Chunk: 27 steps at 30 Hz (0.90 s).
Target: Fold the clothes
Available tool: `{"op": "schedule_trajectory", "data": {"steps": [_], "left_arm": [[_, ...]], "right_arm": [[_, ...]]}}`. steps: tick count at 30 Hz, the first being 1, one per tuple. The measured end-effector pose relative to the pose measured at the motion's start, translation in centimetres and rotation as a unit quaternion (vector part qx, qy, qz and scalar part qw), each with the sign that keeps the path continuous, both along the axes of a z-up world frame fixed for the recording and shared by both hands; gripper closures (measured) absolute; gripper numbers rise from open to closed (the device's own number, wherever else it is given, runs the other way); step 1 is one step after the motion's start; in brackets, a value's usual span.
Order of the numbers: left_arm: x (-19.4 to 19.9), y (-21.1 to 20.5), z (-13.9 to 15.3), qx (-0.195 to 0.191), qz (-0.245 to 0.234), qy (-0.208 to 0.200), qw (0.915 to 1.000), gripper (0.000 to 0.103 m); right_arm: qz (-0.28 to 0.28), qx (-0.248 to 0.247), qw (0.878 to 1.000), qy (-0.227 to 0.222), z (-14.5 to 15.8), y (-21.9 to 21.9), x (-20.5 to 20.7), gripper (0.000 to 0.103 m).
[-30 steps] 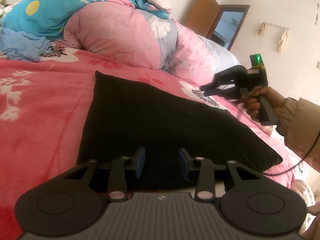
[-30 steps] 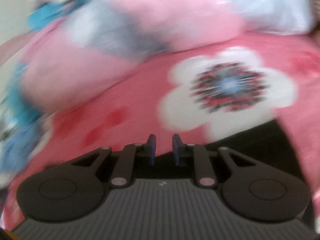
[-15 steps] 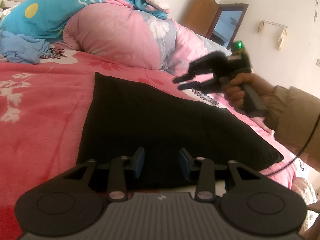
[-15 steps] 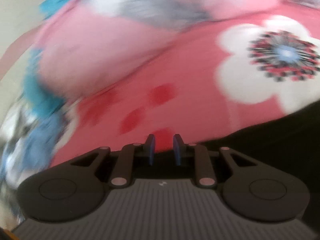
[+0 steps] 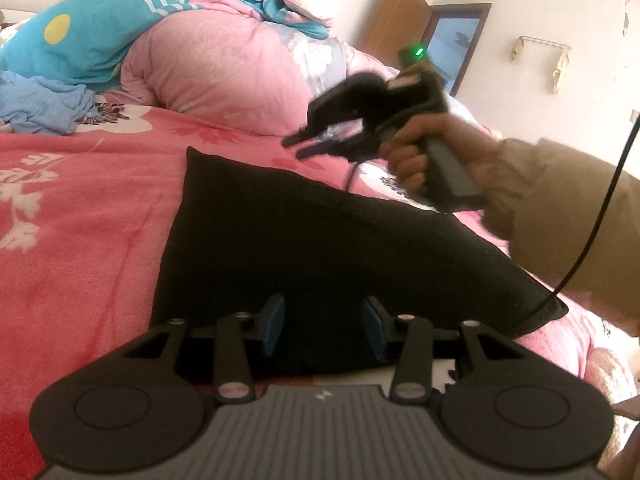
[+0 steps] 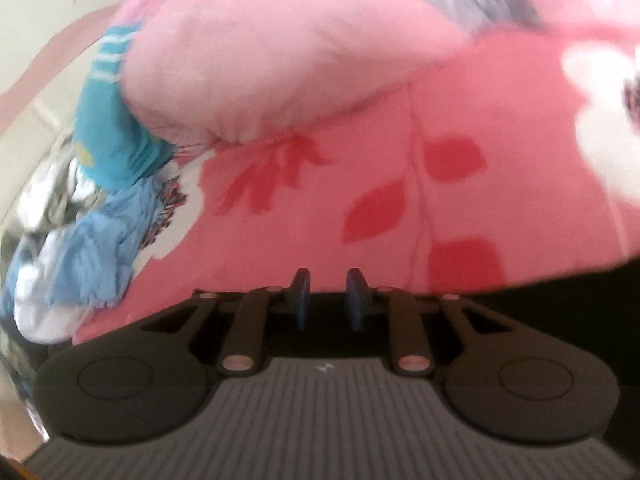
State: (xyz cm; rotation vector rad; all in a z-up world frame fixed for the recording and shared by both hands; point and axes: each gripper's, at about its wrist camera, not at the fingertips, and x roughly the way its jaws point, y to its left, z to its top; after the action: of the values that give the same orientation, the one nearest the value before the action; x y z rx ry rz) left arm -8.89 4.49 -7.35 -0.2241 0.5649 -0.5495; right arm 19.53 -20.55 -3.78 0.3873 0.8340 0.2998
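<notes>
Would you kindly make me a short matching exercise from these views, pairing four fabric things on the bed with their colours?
Things:
1. folded garment
2. bedsheet
3. striped pillow
4. crumpled cloth

Colours:
A. teal with a yellow dot
B. black
C. light blue
D. pink-red with white flowers

Pairs: 1-B, 2-D, 3-A, 4-C

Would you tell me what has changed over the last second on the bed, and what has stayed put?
The right gripper, held in the person's hand, swept leftward in the left wrist view, from beside the black garment to above its far edge; its jaws are a little apart and hold nothing. Nothing was taken hold of or let go. The left gripper stayed at the garment's near edge, jaws apart. The garment and the pink quilt did not move.
</notes>
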Motion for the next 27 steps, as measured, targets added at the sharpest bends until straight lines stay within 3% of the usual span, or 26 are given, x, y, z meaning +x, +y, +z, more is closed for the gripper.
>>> {"op": "schedule_trajectory", "data": {"steps": [2, 6, 9, 11, 13, 17, 21, 23, 27], "left_arm": [[0.1, 0.0, 0.0, 0.000, 0.000, 0.001, 1.0000, 0.058], [0.0, 0.0, 0.0, 0.001, 0.000, 0.000, 1.0000, 0.058], [-0.1, 0.0, -0.1, 0.002, 0.000, -0.001, 1.0000, 0.059], [-0.1, 0.1, -0.2, 0.001, 0.000, -0.001, 1.0000, 0.059], [0.0, 0.1, -0.2, 0.001, 0.000, -0.001, 1.0000, 0.059], [0.0, 0.1, -0.2, 0.001, -0.001, -0.001, 1.0000, 0.058], [0.0, 0.2, -0.3, 0.002, -0.002, -0.005, 1.0000, 0.058], [0.0, 0.3, -0.4, -0.002, -0.003, -0.007, 1.0000, 0.059], [-0.2, 0.3, -0.5, -0.005, -0.001, -0.010, 0.9999, 0.058]], "right_arm": [[0.050, 0.013, 0.999, -0.005, 0.9, 0.9, -0.8, 0.083], [0.141, 0.044, 0.988, 0.054, -0.2, 3.8, -0.3, 0.083], [0.144, 0.014, 0.987, 0.075, -2.2, 6.2, 1.5, 0.084], [0.103, 0.000, 0.993, 0.050, -1.5, 6.4, 2.4, 0.086], [0.063, -0.023, 0.998, 0.019, -0.2, 6.3, 2.9, 0.082], [0.137, 0.007, 0.990, 0.014, 2.1, 6.8, 1.6, 0.082], [0.206, -0.006, 0.975, 0.078, 0.5, 9.4, 1.9, 0.080], [0.192, -0.009, 0.977, 0.091, -0.5, 10.2, 3.0, 0.082], [0.093, -0.020, 0.995, 0.019, 1.3, 8.8, 4.3, 0.079]]}}
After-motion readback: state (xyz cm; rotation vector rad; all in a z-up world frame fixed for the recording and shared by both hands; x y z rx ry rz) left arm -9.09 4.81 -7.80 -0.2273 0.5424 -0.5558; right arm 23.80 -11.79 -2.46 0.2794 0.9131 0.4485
